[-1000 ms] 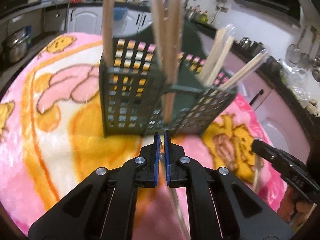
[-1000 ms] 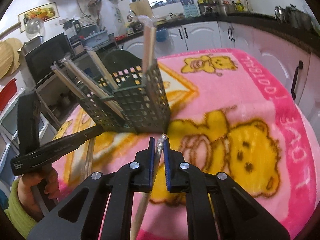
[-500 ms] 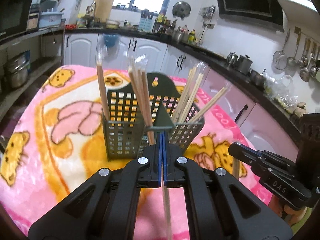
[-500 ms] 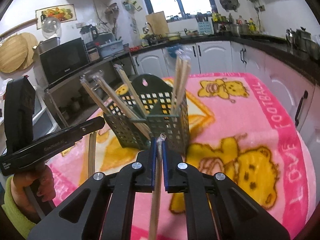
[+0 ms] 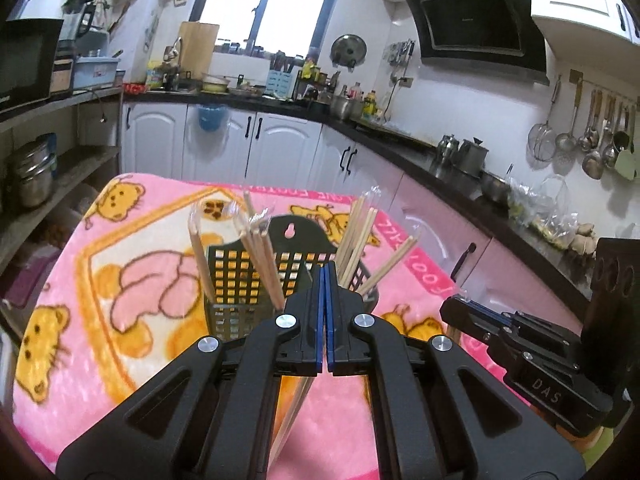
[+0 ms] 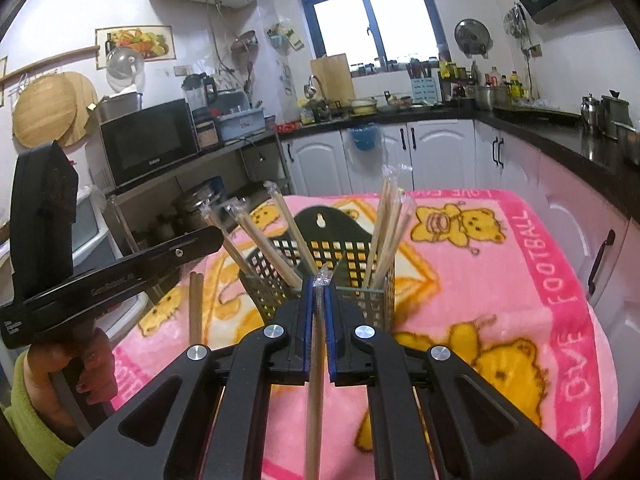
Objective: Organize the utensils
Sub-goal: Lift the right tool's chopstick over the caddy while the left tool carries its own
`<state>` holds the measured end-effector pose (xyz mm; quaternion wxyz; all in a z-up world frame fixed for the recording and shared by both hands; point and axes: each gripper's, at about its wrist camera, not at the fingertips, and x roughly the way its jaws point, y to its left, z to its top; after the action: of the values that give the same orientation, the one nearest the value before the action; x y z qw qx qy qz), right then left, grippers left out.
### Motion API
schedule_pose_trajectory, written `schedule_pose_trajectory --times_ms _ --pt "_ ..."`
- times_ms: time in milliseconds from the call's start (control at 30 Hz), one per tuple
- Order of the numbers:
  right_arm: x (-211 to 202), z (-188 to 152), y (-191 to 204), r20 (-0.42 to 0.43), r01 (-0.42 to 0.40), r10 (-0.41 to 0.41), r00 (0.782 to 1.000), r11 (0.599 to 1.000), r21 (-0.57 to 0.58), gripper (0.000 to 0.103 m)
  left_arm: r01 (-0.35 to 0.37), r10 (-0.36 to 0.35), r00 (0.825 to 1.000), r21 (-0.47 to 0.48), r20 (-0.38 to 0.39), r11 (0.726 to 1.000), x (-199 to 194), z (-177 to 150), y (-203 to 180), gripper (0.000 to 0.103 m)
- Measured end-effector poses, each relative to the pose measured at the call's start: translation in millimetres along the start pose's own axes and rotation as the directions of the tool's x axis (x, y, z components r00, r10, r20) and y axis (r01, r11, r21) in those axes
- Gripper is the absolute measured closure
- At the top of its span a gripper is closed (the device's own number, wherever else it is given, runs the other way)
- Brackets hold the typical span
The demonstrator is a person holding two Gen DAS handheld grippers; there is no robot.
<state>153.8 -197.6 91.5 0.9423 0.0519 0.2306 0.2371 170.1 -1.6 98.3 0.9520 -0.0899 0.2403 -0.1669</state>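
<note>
Both grippers have drawn back and risen since a second ago, so the dark green mesh utensil holder point(image 5: 256, 280) that filled the views now sits smaller, upright on the pink bear-print blanket point(image 5: 132, 292) with wrapped chopsticks point(image 6: 386, 236) leaning out of its compartments. Clenched in the right gripper point(image 6: 319, 308) is one wrapped chopstick pair point(image 6: 315, 380), its crimped plastic tip poking up between the blue pads. Jaws of the left gripper point(image 5: 325, 300) are pressed together on another wrapped pair point(image 5: 292, 412) hanging below them, and white kitchen cabinets point(image 5: 288, 152) stand behind the table.
</note>
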Motion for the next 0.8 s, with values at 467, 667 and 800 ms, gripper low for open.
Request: schedule_pose_trajectory --times_ms 467,667,800 --pt "-12.7 31.5 2.1 0.087 0.002 0.000 0.996 1.000 -0.017 0.097 0.037 -0.038 0.997 0.024 0.061 0.999 4.2 40.4 -19.6 0.103" --pt "-14.5 48.5 2.0 0.126 0.000 0.003 0.992 1.000 -0.019 0.097 0.039 -0.043 0.992 0.033 0.122 0.999 3.1 73.7 -29.2 0.103" --pt "-15.9 64.2 1.9 0.161 -0.004 0.008 0.987 1.000 -0.027 0.097 0.041 -0.044 0.987 0.026 0.153 0.999 5.0 93.5 -31.9 0.103"
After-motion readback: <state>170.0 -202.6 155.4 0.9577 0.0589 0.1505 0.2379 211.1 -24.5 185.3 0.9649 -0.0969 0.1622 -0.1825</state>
